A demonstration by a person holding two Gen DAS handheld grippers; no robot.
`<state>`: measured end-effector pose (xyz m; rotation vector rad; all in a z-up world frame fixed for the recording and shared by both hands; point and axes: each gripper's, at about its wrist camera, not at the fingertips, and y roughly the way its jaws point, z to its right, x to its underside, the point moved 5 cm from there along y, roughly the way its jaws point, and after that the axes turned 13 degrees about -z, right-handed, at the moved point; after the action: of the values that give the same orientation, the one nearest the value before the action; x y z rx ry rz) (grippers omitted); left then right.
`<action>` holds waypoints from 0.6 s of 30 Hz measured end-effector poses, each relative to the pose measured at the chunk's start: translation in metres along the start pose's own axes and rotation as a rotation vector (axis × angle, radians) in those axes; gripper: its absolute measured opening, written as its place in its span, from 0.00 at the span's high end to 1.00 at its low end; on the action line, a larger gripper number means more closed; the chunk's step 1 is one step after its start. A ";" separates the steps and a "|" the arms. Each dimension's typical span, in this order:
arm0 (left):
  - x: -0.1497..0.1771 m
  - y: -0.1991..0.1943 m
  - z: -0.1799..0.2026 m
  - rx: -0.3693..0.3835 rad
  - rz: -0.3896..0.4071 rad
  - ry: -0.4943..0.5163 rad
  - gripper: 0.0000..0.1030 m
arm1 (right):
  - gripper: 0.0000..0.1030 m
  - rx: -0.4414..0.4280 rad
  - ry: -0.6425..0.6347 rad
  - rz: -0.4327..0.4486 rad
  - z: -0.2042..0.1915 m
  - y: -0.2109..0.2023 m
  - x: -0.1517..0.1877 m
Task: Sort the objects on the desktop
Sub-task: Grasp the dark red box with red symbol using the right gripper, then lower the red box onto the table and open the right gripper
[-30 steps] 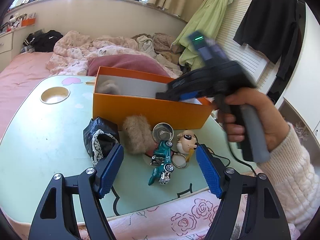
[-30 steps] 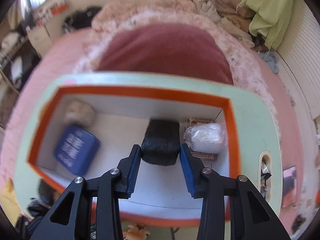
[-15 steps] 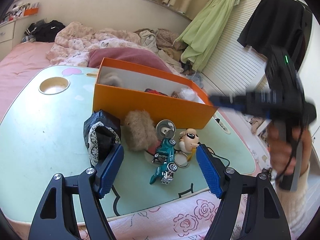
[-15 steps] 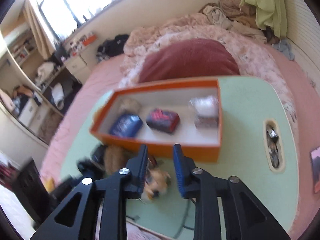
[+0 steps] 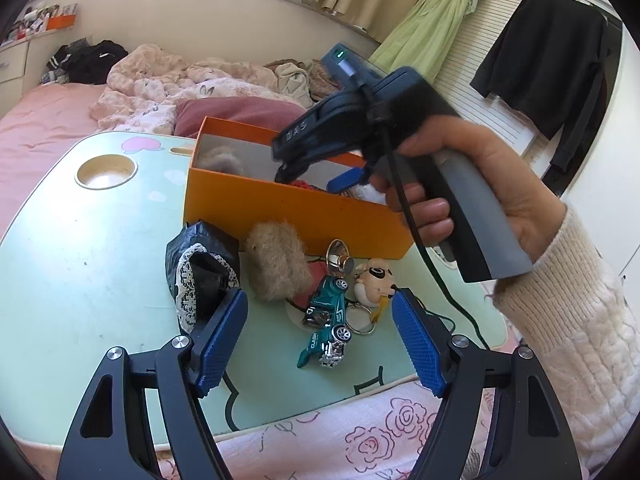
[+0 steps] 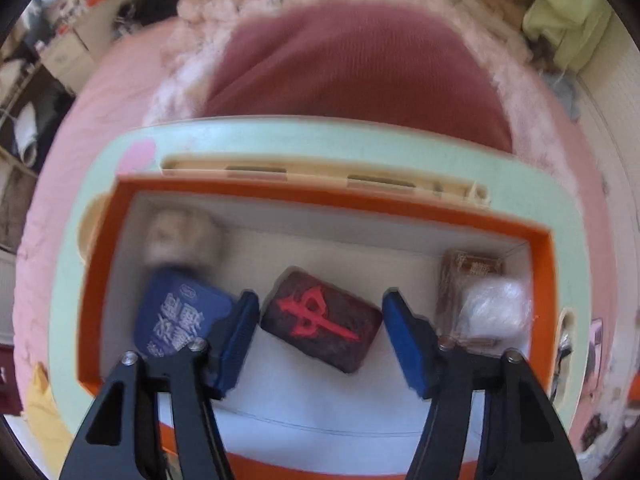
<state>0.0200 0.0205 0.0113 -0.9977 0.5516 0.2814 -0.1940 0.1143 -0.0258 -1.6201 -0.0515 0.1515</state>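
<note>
An orange box point(image 5: 296, 212) stands on the pale green table point(image 5: 80, 260). In the right wrist view the box point(image 6: 545, 264) holds a dark block with a red mark point(image 6: 320, 320), a blue packet point(image 6: 180, 316), a fuzzy ball point(image 6: 182, 240) and a clear-wrapped bundle point(image 6: 494, 308). My right gripper point(image 6: 320, 340) is open above the box, its pads either side of the dark block. It also shows in the left wrist view point(image 5: 316, 176). My left gripper point(image 5: 320, 340) is open and empty, above a green toy car point(image 5: 326, 320), a furry tuft point(image 5: 276, 260), a black lace pouch point(image 5: 200, 264) and a dog keychain point(image 5: 374, 280).
A small metal cup point(image 5: 340, 258) lies by the box front. A round cup hole point(image 5: 106, 170) is in the table's far left. A bed with a maroon pillow point(image 6: 352, 68) lies beyond the table. Clothes hang on the right wall point(image 5: 552, 48).
My right gripper let go of the dark block in the box, swung away to the right, then came back over the box and opened. My left gripper has hardly moved.
</note>
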 end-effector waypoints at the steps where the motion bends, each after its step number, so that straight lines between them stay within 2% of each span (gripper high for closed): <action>1: 0.000 0.000 0.000 0.005 -0.002 -0.002 0.27 | 0.37 -0.017 0.003 -0.005 0.001 -0.001 0.002; 7: 0.000 0.001 0.000 0.015 -0.007 -0.006 0.27 | 0.35 -0.073 -0.023 -0.022 0.006 0.002 0.012; 9: 0.001 0.002 0.000 0.014 -0.008 -0.004 0.27 | 0.27 -0.071 -0.001 -0.093 0.006 0.021 0.015; 10: 0.001 0.002 -0.001 0.016 -0.009 -0.006 0.27 | 0.20 -0.032 -0.023 -0.067 0.004 0.021 0.015; 12: 0.001 0.003 -0.001 0.020 -0.011 -0.008 0.27 | 0.27 0.030 -0.042 -0.047 0.000 0.023 0.018; 13: 0.001 0.002 -0.002 0.020 -0.011 -0.008 0.27 | 0.35 0.025 -0.027 -0.032 0.000 0.020 0.018; 16: 0.001 0.002 -0.002 0.022 -0.008 -0.008 0.27 | 0.35 -0.023 -0.010 -0.038 0.002 0.015 0.021; 18: 0.001 0.003 -0.003 0.024 -0.005 -0.012 0.27 | 0.35 -0.061 0.011 0.009 0.008 0.002 0.021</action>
<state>0.0187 0.0198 0.0076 -0.9731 0.5406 0.2753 -0.1744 0.1250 -0.0295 -1.6822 -0.0411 0.1494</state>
